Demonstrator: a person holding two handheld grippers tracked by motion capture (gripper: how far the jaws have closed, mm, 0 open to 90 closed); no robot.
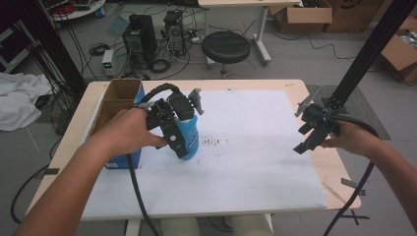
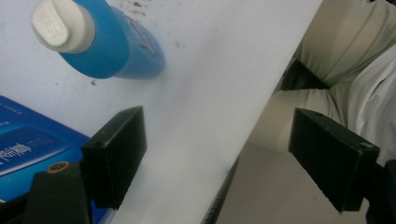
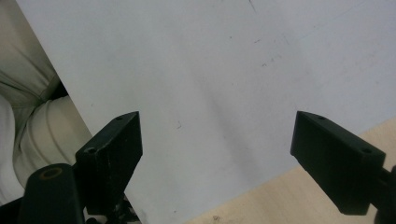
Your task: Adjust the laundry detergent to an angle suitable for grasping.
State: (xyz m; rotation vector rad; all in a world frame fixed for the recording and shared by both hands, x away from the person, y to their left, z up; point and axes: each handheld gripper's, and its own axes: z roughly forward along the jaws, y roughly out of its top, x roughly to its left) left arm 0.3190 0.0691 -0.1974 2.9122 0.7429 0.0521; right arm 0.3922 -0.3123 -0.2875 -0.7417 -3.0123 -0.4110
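Note:
A blue bottle [image 1: 192, 133] with a white cap [image 2: 62, 24] stands upright on the white board [image 1: 255, 162]. My left gripper [image 1: 178, 142] hovers right over and in front of it, tilted down toward the person's side. Its jaws are open in the left gripper view [image 2: 219, 140], with bare board between them and the bottle beyond them at the upper left. My right gripper [image 1: 307, 132] is held above the board's right edge. It is open [image 3: 215, 135] with nothing between its jaws.
An open cardboard box with blue sides [image 1: 120, 98] stands at the table's left, just behind the left hand. A black frame post [image 1: 364, 54] rises at the right. A stool [image 1: 225, 46] and computers [image 1: 140, 37] stand on the floor beyond the table.

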